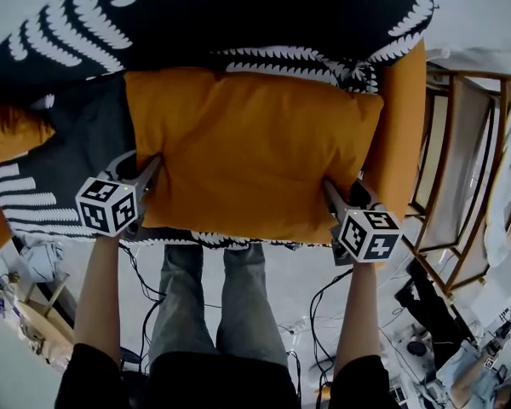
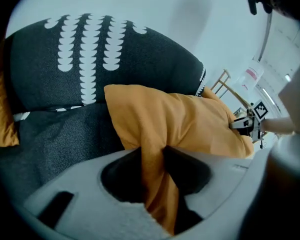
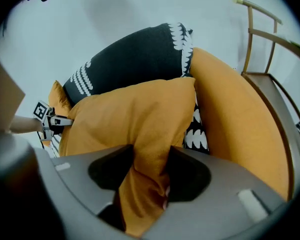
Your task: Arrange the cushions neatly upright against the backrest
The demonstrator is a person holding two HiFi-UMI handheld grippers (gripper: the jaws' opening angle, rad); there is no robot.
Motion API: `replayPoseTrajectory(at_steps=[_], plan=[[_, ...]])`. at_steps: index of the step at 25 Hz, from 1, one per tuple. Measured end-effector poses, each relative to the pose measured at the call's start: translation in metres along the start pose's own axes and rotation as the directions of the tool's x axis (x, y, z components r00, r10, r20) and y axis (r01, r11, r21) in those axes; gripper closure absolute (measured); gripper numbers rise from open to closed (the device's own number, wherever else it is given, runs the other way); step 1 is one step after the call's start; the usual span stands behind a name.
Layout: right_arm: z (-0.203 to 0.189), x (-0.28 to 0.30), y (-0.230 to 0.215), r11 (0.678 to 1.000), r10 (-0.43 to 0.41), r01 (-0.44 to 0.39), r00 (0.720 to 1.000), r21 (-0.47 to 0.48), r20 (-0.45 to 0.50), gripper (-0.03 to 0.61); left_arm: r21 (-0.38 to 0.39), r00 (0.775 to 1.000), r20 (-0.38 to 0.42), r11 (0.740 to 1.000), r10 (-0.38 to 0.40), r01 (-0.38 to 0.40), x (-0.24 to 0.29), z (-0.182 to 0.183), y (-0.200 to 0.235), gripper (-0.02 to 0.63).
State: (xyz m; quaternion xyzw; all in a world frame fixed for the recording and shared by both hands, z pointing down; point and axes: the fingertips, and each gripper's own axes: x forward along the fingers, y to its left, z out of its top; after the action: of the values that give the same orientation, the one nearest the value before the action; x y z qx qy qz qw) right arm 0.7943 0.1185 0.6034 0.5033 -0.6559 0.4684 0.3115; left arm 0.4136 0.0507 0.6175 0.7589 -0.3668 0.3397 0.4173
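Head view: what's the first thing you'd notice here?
The big orange cushion fills the middle, pinched at its near corners by the left gripper and the right gripper. Behind it, at the top, sits a black cushion with white leaf patterns.

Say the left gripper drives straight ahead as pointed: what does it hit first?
The orange cushion; the left gripper is shut on its edge. Beyond it, probably the black patterned cushion.
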Motion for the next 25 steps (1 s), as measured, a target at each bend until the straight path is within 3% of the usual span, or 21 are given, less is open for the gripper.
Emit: replayPoseTrajectory(at_steps=[14,25], plan=[[0.028,-0.063,0.047,0.992,-0.060,0.076,0.987,-0.105,0.146,0.357,0.038,0.993,0.112,0.998,0.044,-0.048,-0.078,0.021,-0.014,0.497],[0.126,-0.106,0.099,0.975,-0.013,0.080,0.953,-0.208,0.303,0.362,0.037,0.950,0.293,0.991,0.111,-0.127,-0.163,0.090,-0.007,0.500]])
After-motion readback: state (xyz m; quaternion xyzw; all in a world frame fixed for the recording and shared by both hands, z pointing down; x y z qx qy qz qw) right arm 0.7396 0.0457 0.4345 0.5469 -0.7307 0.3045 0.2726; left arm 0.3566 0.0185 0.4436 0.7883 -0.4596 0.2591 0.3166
